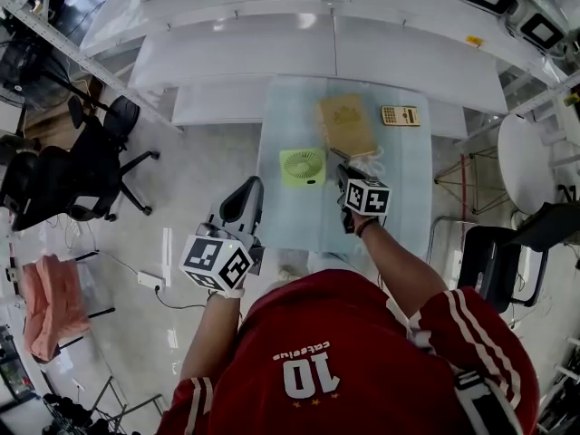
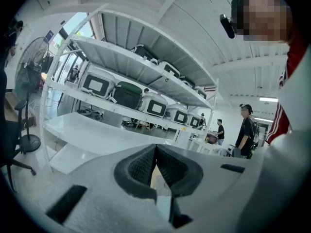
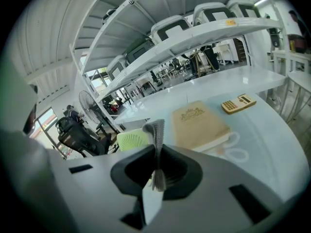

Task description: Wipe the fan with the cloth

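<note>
A small light-green fan [image 1: 303, 167] lies flat on the pale glass table [image 1: 290, 220]; the right gripper view shows the fan [image 3: 132, 141] just left of the jaws. My right gripper [image 1: 345, 176] hovers just right of the fan, shut on a thin grey cloth [image 3: 156, 135] that sticks up between the jaws. My left gripper [image 1: 253, 187] is off the table's left edge, raised and pointing at the shelves, apart from the fan. Its jaws [image 2: 155, 149] meet at the tips with nothing between them.
A tan book [image 1: 346, 123] lies behind the fan, with a calculator [image 1: 400, 115] to its right and a white cable loop [image 3: 237, 152] beside the book. White shelving [image 1: 272, 43] runs behind the table. Office chairs [image 1: 82, 175] stand at the left, and another chair [image 1: 489, 261] at the right.
</note>
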